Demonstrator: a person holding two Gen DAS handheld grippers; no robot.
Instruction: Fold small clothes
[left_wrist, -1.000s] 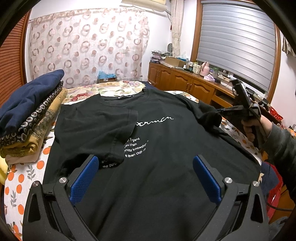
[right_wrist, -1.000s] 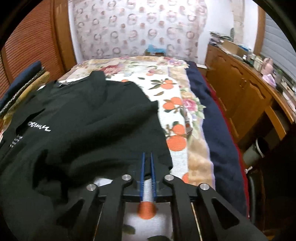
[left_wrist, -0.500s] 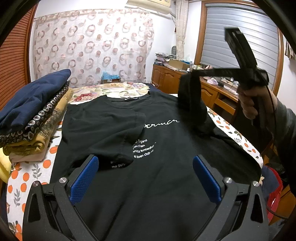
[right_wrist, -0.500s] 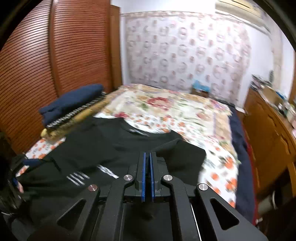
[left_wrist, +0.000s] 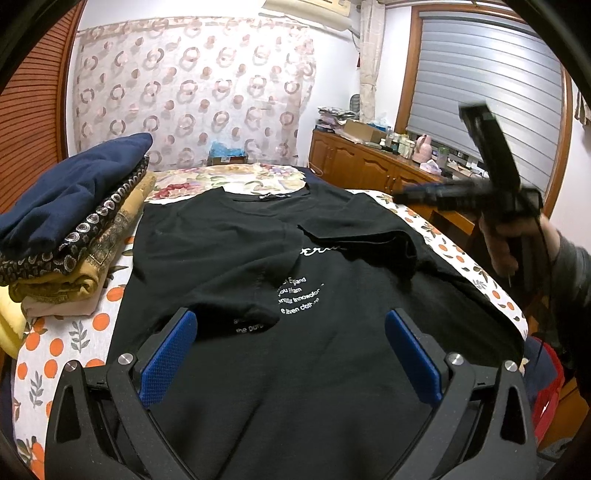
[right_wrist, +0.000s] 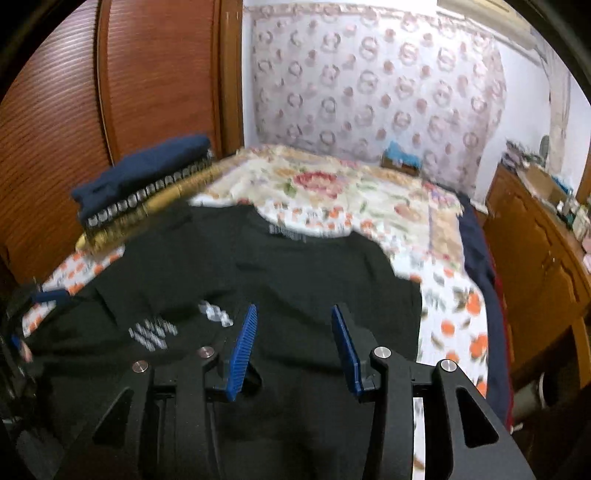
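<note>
The left wrist view alone shows a hand (left_wrist: 506, 243) holding the right gripper (right_wrist: 293, 347) off the bed (left_wrist: 66, 339); the blurred right view adds the ribbed wooden wall. A pile of folded clothes (left_wrist: 70, 218) sits left. The soft black T-shirt (left_wrist: 295, 350) lies flat, seemingly both sleeves folded in. The left gripper (left_wrist: 291, 354) has its fingers wide, empty; the right fingers are opening, nothing between
</note>
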